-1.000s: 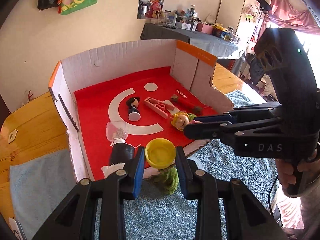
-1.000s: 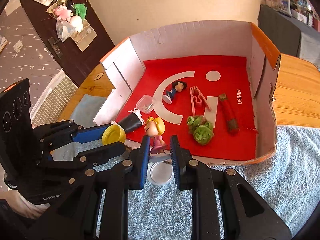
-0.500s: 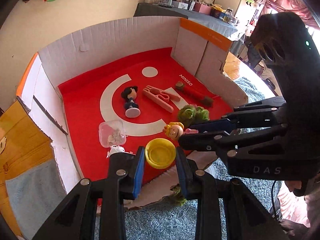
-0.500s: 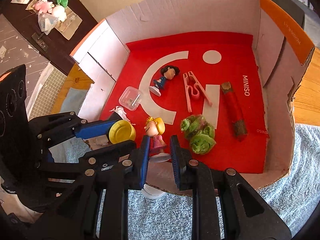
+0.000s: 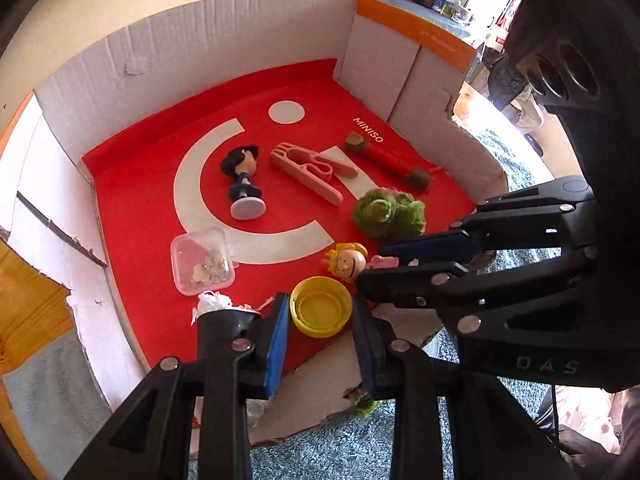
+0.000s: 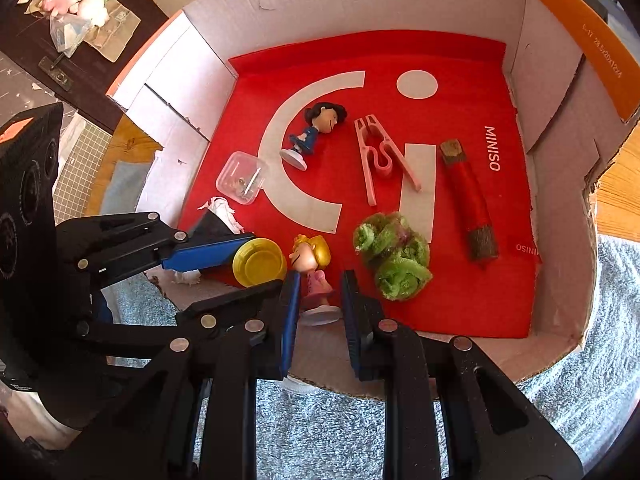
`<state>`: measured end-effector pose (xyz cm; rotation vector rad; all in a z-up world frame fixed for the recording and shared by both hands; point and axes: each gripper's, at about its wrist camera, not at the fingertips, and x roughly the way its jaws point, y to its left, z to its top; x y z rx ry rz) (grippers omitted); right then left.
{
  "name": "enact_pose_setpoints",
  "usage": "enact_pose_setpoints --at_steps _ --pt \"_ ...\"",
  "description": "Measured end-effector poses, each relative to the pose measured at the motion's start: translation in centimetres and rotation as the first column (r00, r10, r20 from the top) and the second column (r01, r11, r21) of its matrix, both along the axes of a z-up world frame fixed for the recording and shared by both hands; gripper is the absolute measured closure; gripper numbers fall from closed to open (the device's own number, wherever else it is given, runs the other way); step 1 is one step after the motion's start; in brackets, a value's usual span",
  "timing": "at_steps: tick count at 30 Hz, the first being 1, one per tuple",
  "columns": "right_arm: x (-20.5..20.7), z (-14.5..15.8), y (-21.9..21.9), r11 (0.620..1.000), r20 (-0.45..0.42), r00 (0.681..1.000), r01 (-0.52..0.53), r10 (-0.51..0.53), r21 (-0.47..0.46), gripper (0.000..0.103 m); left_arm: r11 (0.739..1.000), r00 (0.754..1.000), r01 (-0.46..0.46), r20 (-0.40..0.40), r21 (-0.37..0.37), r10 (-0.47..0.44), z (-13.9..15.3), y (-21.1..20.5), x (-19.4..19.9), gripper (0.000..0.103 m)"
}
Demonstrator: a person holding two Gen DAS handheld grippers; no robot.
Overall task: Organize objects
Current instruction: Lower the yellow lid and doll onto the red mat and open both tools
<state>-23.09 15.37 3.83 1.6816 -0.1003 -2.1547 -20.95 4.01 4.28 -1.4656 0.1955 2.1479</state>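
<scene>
A cardboard box [image 5: 224,32] with a red floor [image 6: 472,60] holds several small things. My left gripper [image 5: 320,310] is shut on a yellow lid [image 5: 320,312] just above the box's near edge; the lid also shows in the right wrist view [image 6: 258,262]. My right gripper [image 6: 318,296] is shut on a blonde doll [image 6: 312,264] in a pink dress, held over the red floor beside the lid. The doll's head [image 5: 350,262] shows in the left wrist view, with the right gripper [image 5: 384,268] around its body.
On the red floor lie a dark-haired doll [image 5: 242,184], a pink clothes peg [image 5: 314,170], a red stick with brown ends [image 5: 386,158], a green fuzzy clump [image 5: 386,212], a clear small case [image 5: 202,260] and a black tube with white paper [image 6: 218,216]. Grey-blue carpet [image 6: 320,432] lies below.
Both grippers have moved forward over the box's near edge, carrying the yellow lid and the blonde doll above the red floor. The box fills more of both views.
</scene>
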Motion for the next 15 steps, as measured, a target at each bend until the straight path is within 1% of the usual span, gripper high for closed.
enact_pose_setpoints --at_steps 4,15 --pt "-0.15 -0.17 -0.09 1.0 0.017 1.0 -0.004 0.003 0.014 0.083 1.0 1.0 0.003 -0.006 -0.006 -0.003 0.01 0.05 0.08 0.071" --pt "-0.09 -0.35 0.28 1.0 0.041 0.999 -0.01 0.008 0.03 0.083 1.0 1.0 -0.008 0.008 -0.001 0.008 0.11 -0.1 0.07 0.071"
